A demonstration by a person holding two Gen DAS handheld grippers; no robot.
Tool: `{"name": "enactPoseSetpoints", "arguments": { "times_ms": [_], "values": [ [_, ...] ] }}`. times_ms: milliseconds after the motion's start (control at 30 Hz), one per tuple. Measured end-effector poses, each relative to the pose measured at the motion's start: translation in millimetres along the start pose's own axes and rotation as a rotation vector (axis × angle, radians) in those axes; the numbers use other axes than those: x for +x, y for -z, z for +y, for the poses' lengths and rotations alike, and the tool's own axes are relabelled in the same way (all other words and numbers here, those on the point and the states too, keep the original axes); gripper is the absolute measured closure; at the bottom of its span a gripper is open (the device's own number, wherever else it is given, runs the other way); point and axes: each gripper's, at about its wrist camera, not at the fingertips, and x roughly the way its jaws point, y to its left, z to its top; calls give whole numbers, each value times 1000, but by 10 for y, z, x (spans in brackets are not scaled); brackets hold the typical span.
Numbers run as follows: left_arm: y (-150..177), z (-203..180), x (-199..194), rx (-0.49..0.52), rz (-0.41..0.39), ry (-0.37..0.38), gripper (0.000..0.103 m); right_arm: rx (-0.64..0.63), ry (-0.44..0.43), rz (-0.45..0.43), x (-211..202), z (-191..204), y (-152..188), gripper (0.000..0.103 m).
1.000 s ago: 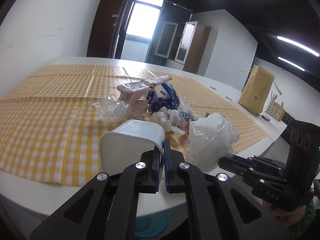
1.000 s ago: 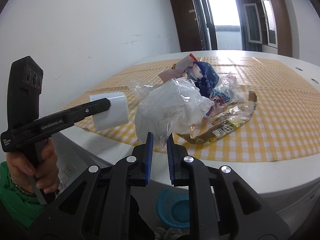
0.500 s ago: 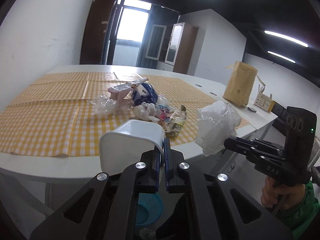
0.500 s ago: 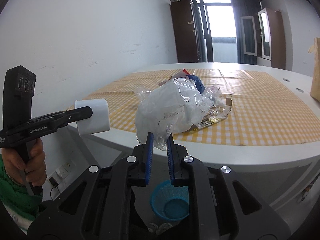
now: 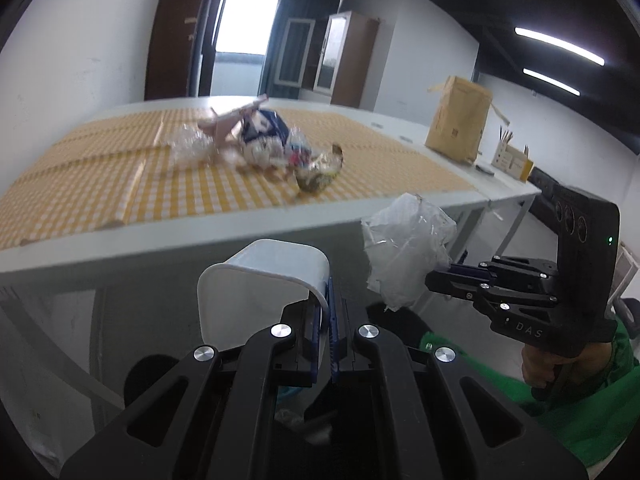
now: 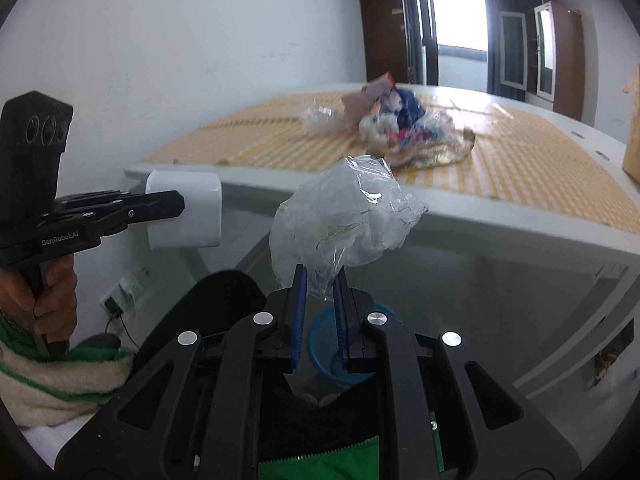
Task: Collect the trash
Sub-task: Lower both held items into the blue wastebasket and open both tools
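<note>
A: Crumpled clear plastic bag (image 6: 344, 216) pinched by its lower edge between the blue pads of the right gripper (image 6: 320, 304), held in the air off the near edge of the white table (image 6: 500, 224)

B: White plastic cup (image 5: 260, 280) clamped by its rim in the left gripper (image 5: 329, 320), jaws closed tight on the wall, mouth of the cup turned toward the camera

A: Also off the table, just in front of its edge, level with the bag and apart from it

B: Further back on the yellow checked cloth (image 5: 100, 176): blurred heap of leftover trash (image 5: 264, 144), with clear wrappers, a blue and white packet, a pinkish carton

A: Below the right gripper, on the floor beside the table: blue basket (image 6: 324, 344), seen between the fingers

B: At the far right end of the table: brown paper bag (image 5: 458, 120) standing upright, small box of sticks (image 5: 512, 160) beside it

A: Around the handles: a hand (image 6: 44, 292) on each grip, green sleeve (image 5: 580, 412) with a white and green cuff
</note>
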Motion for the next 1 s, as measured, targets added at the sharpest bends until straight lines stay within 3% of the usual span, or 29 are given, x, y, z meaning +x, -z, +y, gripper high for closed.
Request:
{"name": "enactPoseSetpoints", "arguments": {
  "times_ms": [467, 833, 1000],
  "values": [
    [514, 342, 905, -104, 208, 10, 100, 129, -16, 245, 1027, -269, 545, 91],
    [786, 711, 1565, -236, 300, 5, 100, 237, -34, 401, 1847, -477, 706, 91],
    [837, 814, 1889, -247, 363, -26, 100, 256, -9, 451, 2182, -496, 752, 91]
  ]
}}
